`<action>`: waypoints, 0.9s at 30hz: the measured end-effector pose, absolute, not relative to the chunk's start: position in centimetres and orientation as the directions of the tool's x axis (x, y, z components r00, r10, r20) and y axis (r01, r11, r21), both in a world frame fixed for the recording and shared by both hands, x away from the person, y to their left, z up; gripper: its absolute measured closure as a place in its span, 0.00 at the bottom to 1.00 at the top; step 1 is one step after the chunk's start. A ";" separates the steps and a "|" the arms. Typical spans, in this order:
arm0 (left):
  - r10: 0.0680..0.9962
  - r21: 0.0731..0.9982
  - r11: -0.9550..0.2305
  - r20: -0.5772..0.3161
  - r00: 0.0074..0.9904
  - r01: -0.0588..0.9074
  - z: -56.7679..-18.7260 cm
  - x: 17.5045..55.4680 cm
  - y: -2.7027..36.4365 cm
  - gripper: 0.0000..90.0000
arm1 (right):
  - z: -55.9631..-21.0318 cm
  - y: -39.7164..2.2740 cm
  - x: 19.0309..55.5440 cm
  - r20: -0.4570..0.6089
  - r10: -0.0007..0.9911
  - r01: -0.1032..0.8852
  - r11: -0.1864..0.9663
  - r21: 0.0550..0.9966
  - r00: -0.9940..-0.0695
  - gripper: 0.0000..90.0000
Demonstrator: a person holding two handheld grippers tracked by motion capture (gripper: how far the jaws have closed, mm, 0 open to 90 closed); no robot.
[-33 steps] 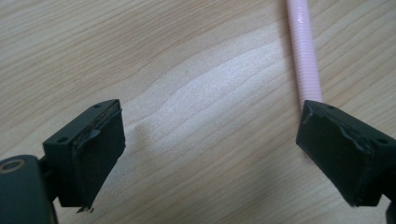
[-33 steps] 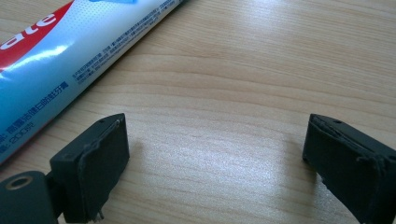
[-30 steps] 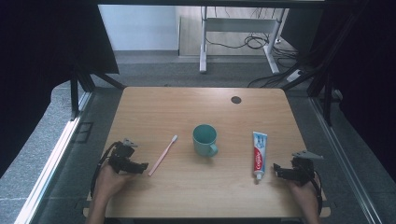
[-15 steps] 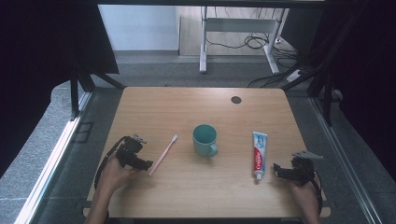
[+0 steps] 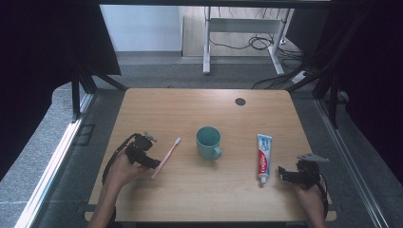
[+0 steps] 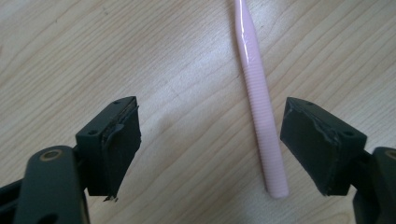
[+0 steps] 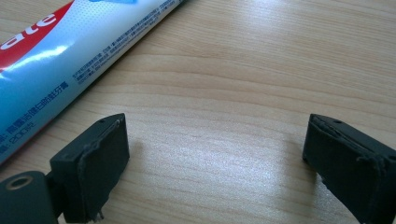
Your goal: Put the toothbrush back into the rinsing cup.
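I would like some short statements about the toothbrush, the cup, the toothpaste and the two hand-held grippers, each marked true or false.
1. The pink toothbrush lies between the open jaws of the left hand-held gripper. True.
2. The toothbrush stands inside the teal cup. False: it lies flat on the table, left of the cup.
3. The right hand-held gripper is shut on the toothpaste tube. False: its jaws are open over bare wood, and the tube lies beside them.
4. The cup stands upright between toothbrush and toothpaste. True.
5. The toothpaste cap points toward the person's side of the table. True.
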State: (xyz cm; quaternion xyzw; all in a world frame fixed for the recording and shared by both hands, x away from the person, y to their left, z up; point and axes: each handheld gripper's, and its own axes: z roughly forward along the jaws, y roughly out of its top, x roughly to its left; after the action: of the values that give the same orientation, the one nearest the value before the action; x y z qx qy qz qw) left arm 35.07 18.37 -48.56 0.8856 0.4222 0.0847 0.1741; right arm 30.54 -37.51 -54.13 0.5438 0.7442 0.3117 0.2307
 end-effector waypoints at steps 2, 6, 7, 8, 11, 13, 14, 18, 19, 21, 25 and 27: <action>0.770 0.368 -0.596 0.009 0.638 0.714 -48.5 35.5 17.9 0.26 | -54.1 -37.5 30.5 -0.005 0.953 0.665 0.214 0.715 -0.302 0.07; 0.766 0.357 -0.603 0.010 0.643 0.714 -48.4 35.9 17.4 0.29 | -54.1 -37.5 30.5 -0.005 0.953 0.665 0.214 0.715 -0.302 0.07; 0.766 0.354 -0.604 0.010 0.643 0.714 -48.4 36.1 17.2 0.31 | -54.1 -37.5 30.5 -0.005 0.952 0.664 0.216 0.715 -0.305 0.07; 0.765 0.352 -0.604 0.008 0.643 0.715 -48.4 36.2 17.1 0.31 | -54.1 -37.5 30.5 -0.005 0.952 0.664 0.216 0.715 -0.305 0.07; 0.760 0.339 -0.613 0.008 0.650 0.714 -48.3 36.7 16.5 0.33 | -54.1 -37.5 30.5 -0.005 0.952 0.664 0.217 0.715 -0.305 0.07; 0.759 0.334 -0.614 0.001 0.651 0.716 -48.3 37.0 16.2 0.36 | -54.1 -37.5 30.5 -0.005 0.952 0.664 0.218 0.715 -0.306 0.07; 0.752 0.321 -0.625 0.004 0.659 0.712 -48.3 37.2 16.1 0.37 | -54.1 -37.5 30.5 -0.005 0.952 0.664 0.217 0.715 -0.306 0.07; 0.747 0.298 -0.634 -0.006 0.665 0.714 -48.4 37.7 15.3 0.42 | -54.1 -37.5 30.5 -0.004 0.952 0.664 0.218 0.715 -0.307 0.07; 0.744 0.292 -0.637 -0.007 0.668 0.713 -48.5 37.8 15.1 0.43 | -54.1 -37.5 30.5 -0.005 0.952 0.664 0.218 0.715 -0.307 0.07; 0.744 0.281 -0.639 -0.010 0.668 0.716 -48.5 38.0 14.8 0.45 | -54.1 -37.5 30.5 -0.004 0.952 0.664 0.218 0.715 -0.307 0.07; 0.737 0.247 -0.653 -0.006 0.675 0.716 -48.9 38.7 14.1 0.54 | -54.1 -37.5 30.5 -0.005 0.952 0.664 0.218 0.715 -0.307 0.07; 0.741 0.240 -0.649 -0.012 0.671 0.722 -49.0 38.8 14.0 0.56 | -54.1 -37.5 30.5 -0.005 0.952 0.664 0.218 0.715 -0.307 0.07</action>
State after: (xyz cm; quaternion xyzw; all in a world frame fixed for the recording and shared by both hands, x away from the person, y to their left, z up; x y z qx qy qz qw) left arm 38.78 13.98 -48.97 0.9070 0.4033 0.0438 0.1131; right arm 30.54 -37.49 -54.13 0.5417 0.7456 0.3125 0.2301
